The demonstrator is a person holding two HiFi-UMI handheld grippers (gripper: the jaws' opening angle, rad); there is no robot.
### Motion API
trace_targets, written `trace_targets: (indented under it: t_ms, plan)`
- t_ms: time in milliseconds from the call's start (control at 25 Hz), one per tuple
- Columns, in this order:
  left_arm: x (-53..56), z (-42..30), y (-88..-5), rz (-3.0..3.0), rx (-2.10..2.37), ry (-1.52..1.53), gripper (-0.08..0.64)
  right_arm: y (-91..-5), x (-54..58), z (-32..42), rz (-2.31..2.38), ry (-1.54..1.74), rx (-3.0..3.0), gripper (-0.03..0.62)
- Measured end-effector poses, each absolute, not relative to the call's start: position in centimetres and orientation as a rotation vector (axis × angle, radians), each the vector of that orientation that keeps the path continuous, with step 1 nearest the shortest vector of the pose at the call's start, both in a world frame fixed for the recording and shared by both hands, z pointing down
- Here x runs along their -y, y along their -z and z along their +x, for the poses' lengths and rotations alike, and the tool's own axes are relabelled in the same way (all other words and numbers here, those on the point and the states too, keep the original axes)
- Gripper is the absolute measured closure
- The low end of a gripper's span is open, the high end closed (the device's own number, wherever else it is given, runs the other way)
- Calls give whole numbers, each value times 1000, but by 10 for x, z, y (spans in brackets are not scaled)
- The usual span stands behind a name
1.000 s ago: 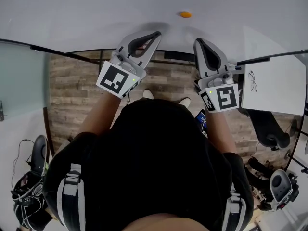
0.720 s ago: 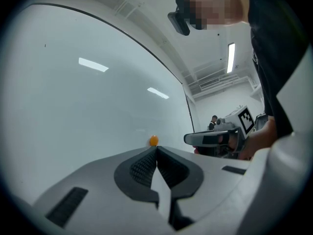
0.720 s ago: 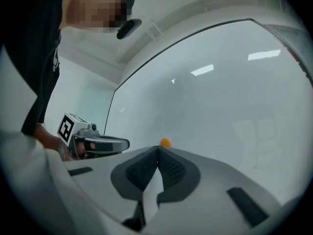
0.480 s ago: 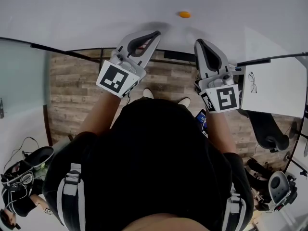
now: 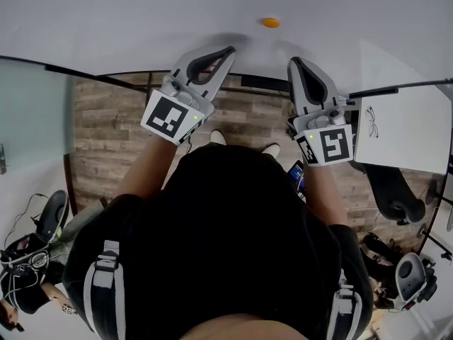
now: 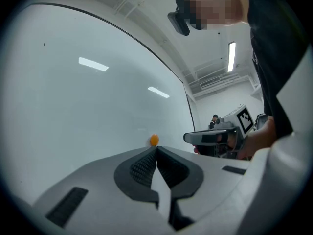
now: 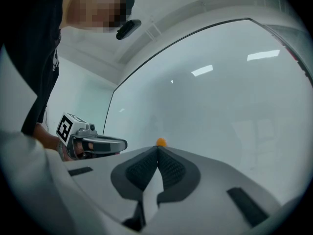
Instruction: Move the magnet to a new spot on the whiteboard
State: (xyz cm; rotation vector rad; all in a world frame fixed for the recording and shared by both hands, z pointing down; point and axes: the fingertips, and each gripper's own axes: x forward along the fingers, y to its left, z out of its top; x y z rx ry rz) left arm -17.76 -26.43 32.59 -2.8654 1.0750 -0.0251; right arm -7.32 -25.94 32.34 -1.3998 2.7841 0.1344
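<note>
A small orange round magnet (image 5: 271, 23) sticks on the white whiteboard (image 5: 141, 20) ahead of both grippers. In the left gripper view the magnet (image 6: 154, 140) shows just past the jaw tips, and in the right gripper view the magnet (image 7: 161, 142) does too. My left gripper (image 5: 230, 49) is shut and empty, held short of the board, below and left of the magnet. My right gripper (image 5: 292, 62) is shut too, with nothing between its jaws, below and slightly right of the magnet. Neither gripper touches the magnet.
A sheet with a small drawing (image 5: 396, 122) hangs at the right. A dark frame edge (image 5: 85, 76) marks the board's lower rim over a wood-pattern floor (image 5: 106, 140). Chairs and cables (image 5: 414, 275) stand at the lower corners. Another person (image 6: 215, 119) is in the far background.
Both grippers stay almost still; the right one has shifted a touch right. At the lower left, a chair and a person have moved.
</note>
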Motion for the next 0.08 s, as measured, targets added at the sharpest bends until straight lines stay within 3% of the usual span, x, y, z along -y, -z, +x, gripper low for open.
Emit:
trace_targets:
  t_ms: [80]
  plan:
    - [265, -178, -325, -2865, -1074, 21, 555, -323, 261, -74, -1398, -134, -2784, 591]
